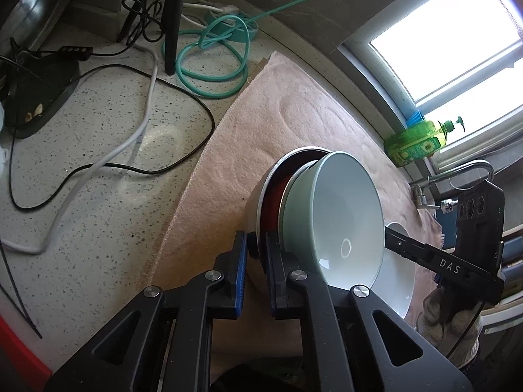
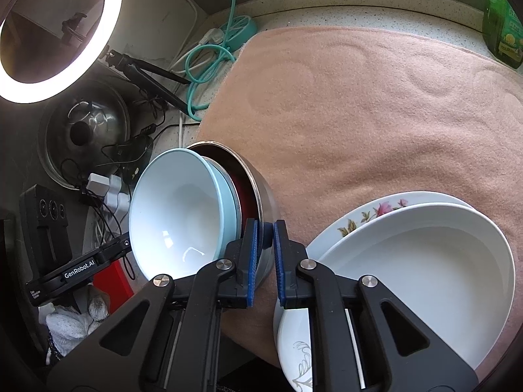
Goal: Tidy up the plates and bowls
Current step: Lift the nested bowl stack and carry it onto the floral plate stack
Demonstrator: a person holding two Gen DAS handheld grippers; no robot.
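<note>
**kitchen_lurker:** So I'm standing right here and both tools are clamped on the same stack. It's a steel bowl with something dark red nested inside it, then a pale green bowl nested on top, the whole lot tipped up on edge above the pink towel on the counter.

**dishrack_dan:** Why both at once?

**kitchen_lurker:** My guess is it's weight and wobble. The left tool has its blue pads pinched tight on the steel rim on one side, and the right tool is squeezed just as tight on the rim on the opposite side. One pinch on a nested stack would probably let it swing or let the inner bowls slide out.

**dishrack_dan:** And the plates?

**kitchen_lurker:** Just beside the steel bowl, on the right tool's side: a plain white plate lying on a flowered plate, and another patterned one poking out underneath. All on the towel, which I assume is there to keep things quiet and stop them skidding.

**dishrack_dan:** So bowls together, plates together?

**kitchen_lurker:** Looks that way. Risky bit, I reckon, is that tilt: the green bowl only sits in there loosely.
</note>
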